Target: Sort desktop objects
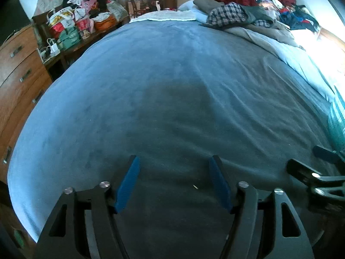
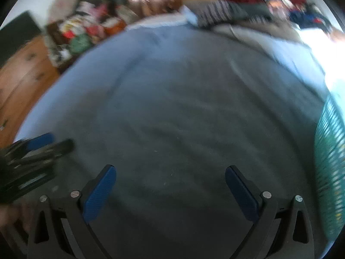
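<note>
My left gripper (image 1: pixel 174 161) is open and empty, its blue pads apart above a grey-blue bedspread (image 1: pixel 172 82). My right gripper (image 2: pixel 170 172) is open and empty too, over the same bedspread (image 2: pixel 172 99); that view is blurred. A teal slatted basket (image 2: pixel 330 164) stands at the right edge of the bed, also in the left wrist view (image 1: pixel 337 125). The right gripper shows at the left view's lower right (image 1: pixel 312 168), and the left gripper at the right view's lower left (image 2: pixel 49 143). No loose desktop objects show on the bedspread.
Piled clothes (image 1: pixel 248 6) lie at the bed's far right. A wooden chest of drawers (image 1: pixel 19 64) stands left of the bed. Bags and boxes (image 1: pixel 73 21) crowd a shelf beyond it. Bright window light falls at the right.
</note>
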Tool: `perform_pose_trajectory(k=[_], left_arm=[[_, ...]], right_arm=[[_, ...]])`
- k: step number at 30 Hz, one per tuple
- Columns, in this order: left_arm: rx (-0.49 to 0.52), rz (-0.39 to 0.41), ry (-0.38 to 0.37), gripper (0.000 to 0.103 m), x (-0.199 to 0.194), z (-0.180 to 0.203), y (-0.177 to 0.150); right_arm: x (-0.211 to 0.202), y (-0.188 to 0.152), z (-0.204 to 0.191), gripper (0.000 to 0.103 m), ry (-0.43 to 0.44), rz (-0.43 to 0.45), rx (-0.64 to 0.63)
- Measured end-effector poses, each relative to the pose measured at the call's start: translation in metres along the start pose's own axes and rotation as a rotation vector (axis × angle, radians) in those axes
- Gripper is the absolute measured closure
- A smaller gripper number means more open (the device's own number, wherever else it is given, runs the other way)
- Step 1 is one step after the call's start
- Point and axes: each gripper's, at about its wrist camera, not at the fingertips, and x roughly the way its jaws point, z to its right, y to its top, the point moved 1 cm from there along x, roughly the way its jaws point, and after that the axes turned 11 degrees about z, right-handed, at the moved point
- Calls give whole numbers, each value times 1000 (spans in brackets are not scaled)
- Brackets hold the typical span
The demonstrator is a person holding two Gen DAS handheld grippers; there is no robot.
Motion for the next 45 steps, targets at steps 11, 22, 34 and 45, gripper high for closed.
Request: perform_pose_trajectory(k=[11, 22, 34, 45], left_arm=[[-22, 66, 46, 2, 9, 2, -12], [-28, 76, 33, 2, 9, 2, -10], [-27, 78, 33, 2, 9, 0, -10], [-32, 83, 20, 2, 9, -2, -9]], right_arm=[[6, -8, -13, 0, -90, 127, -29], [2, -4, -6, 0, -90, 126, -28], [3, -4, -7, 0, -92, 126, -27], [3, -5, -7, 0, -93, 126, -27]])
